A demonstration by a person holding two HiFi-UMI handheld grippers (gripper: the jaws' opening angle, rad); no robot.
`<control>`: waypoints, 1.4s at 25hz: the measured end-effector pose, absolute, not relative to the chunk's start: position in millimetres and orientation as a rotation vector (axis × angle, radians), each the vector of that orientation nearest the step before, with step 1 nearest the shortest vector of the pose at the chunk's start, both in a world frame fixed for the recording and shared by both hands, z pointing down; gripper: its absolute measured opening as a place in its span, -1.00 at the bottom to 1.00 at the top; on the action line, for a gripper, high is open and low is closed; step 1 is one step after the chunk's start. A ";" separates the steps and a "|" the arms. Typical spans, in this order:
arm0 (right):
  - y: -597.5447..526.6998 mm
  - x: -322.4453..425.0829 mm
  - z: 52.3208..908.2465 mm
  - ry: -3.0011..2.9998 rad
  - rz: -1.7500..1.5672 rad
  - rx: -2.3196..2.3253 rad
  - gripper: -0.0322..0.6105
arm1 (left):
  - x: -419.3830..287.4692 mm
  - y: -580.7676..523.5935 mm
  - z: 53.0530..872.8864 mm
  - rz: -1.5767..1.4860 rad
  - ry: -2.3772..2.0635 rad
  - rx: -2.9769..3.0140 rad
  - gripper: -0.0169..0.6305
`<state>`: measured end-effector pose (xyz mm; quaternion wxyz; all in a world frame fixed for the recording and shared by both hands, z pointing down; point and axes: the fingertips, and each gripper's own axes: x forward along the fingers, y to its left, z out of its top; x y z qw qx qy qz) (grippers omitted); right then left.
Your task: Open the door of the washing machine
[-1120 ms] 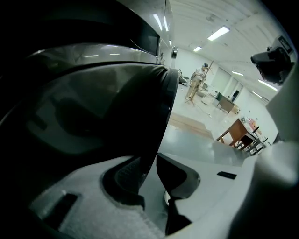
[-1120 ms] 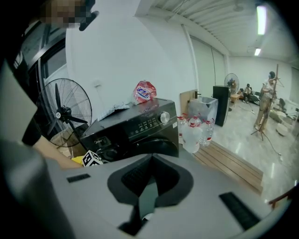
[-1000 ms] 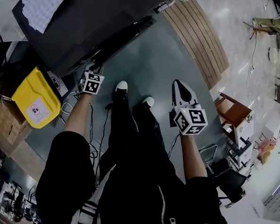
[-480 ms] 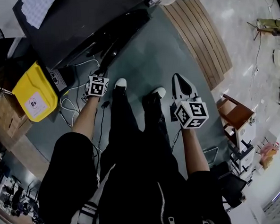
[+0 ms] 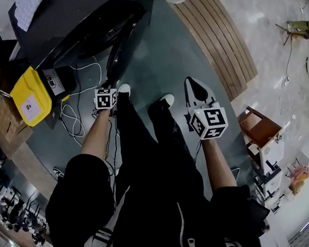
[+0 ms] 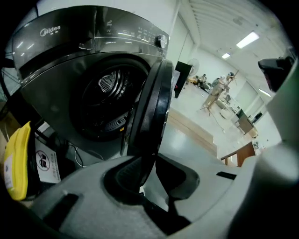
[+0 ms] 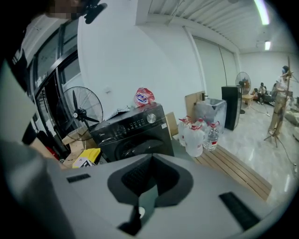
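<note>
Our left gripper is clamped on the lower rim of the door, which stands swung out from the washing machine. To the right, our right gripper hangs over the floor with its jaws together and nothing between them.

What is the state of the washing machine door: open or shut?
Open. The door stands swung away from the washing machine front, and the drum opening beside it is uncovered.

Only legible text: "Midea" logo on the washing machine top panel, up-left of my left gripper. White sticker far left: print unreadable.
</note>
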<state>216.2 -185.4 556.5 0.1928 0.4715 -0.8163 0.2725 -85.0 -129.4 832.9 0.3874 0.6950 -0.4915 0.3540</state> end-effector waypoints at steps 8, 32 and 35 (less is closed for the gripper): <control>-172.4 277.4 571.9 -2.321 0.729 1.271 -0.89 | -1.7 -107.4 834.7 0.788 -1.285 1.726 -0.69; -128.9 475.0 565.4 -2.091 0.772 1.758 -0.89 | 252.6 -138.7 831.2 0.606 -1.117 1.718 -0.66; -122.9 492.0 565.0 -2.057 0.786 1.797 -0.89 | 282.9 -151.6 828.9 0.617 -1.072 1.760 -0.71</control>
